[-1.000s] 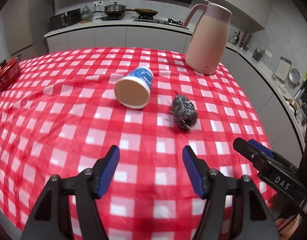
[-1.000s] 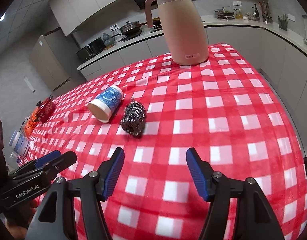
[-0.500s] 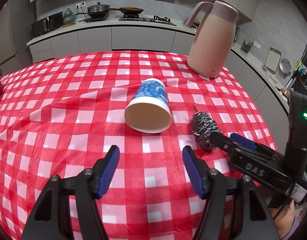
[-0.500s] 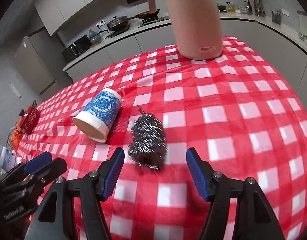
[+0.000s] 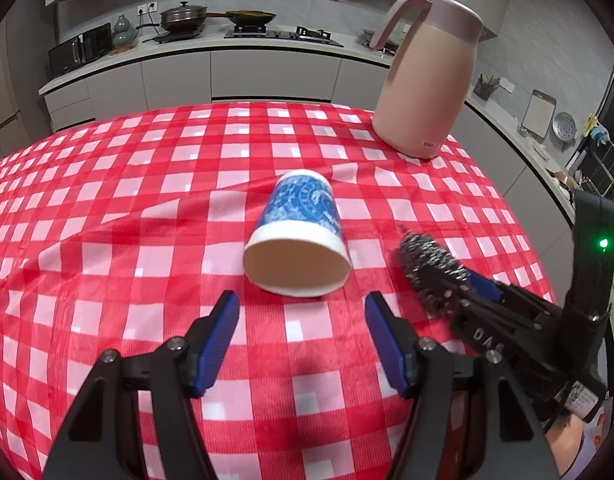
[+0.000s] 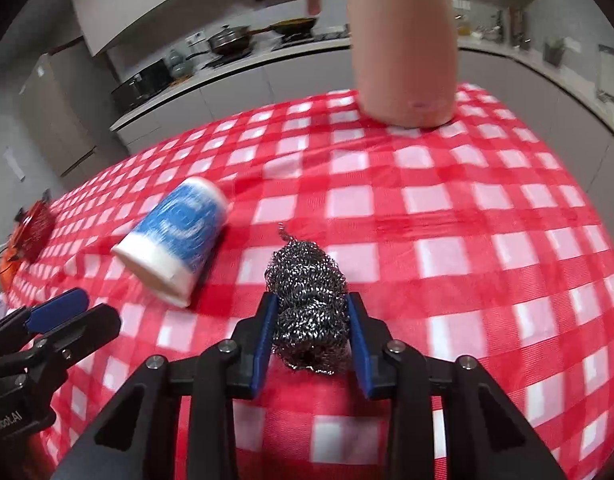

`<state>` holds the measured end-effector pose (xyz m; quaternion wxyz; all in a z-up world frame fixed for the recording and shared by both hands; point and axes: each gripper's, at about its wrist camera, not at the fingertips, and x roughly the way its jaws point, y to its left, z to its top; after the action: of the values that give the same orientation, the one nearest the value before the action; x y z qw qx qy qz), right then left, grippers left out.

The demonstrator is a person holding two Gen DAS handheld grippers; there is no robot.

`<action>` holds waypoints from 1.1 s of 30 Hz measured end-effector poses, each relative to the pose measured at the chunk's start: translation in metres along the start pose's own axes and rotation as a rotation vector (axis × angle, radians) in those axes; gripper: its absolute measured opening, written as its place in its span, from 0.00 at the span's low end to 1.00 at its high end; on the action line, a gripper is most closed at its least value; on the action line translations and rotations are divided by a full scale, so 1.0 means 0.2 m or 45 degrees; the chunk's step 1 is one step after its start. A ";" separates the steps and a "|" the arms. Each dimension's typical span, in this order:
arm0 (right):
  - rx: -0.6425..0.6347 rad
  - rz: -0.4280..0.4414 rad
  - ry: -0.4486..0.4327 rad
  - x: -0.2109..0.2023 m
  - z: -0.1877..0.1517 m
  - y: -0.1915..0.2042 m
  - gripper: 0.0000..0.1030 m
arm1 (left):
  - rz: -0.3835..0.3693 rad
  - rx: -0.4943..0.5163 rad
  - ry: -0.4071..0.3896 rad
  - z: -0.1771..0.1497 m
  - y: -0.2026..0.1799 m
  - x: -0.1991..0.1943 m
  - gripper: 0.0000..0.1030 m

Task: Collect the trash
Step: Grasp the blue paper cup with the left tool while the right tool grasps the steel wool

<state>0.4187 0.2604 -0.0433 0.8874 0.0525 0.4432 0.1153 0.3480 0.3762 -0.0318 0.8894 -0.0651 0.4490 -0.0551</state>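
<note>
My right claw point(image 6: 310, 330) has just been closing, and its blue pads point(image 6: 263, 336) now press on both sides of the scourer point(image 6: 309, 304), a wad of steel wool that lies on the surface point(image 6: 467, 248) under its red-and-white checked cloth. The scourer's long axis runs straight away from me, along the line of my fingers, with a loose curl of wire at its far end and its near end between the pads. From the left wrist I see the same grip from the side: the right claw point(image 5: 453, 288) comes in from the right edge with the scourer point(image 5: 429, 268) bristling out ahead of it. My left claw point(image 5: 301, 334) stands about half open and holds nothing; its pads point(image 5: 219, 340) are apart, on either side of bare cloth. Just beyond them lies the cup point(image 5: 299, 248), a paper one with a blue pattern and white rim, tipped on its side. Its open mouth faces me and its base points away toward the far edge of the surface, so its long axis runs almost along my left claw's line. The cup sits just left of the scourer, not touching it. A pink jug point(image 5: 425, 80) stands upright at the far right corner.
</note>
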 end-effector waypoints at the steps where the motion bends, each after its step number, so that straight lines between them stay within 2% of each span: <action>1: 0.011 -0.010 -0.006 -0.01 0.01 -0.02 0.36 | -0.002 0.004 -0.002 0.01 0.00 0.00 0.65; 9: 0.086 -0.107 -0.078 -0.03 0.08 -0.14 0.36 | 0.005 0.040 -0.033 0.09 -0.02 0.05 0.65; 19: 0.130 -0.107 -0.055 0.05 0.09 -0.20 0.37 | 0.054 0.111 -0.025 0.19 -0.05 0.20 0.65; 23: 0.120 -0.096 -0.041 0.08 0.10 -0.19 0.43 | 0.048 0.113 0.015 0.20 -0.03 0.29 0.65; 30: 0.132 -0.070 -0.026 0.12 0.10 -0.21 0.44 | 0.015 0.103 0.010 0.18 -0.02 0.32 0.66; 33: 0.126 -0.060 -0.016 0.12 0.10 -0.20 0.43 | 0.009 0.095 0.003 0.18 -0.01 0.32 0.63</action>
<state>0.4556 0.2288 -0.0579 0.8891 0.0866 0.4438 0.0718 0.4149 0.3659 -0.0599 0.8909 -0.0303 0.4480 -0.0687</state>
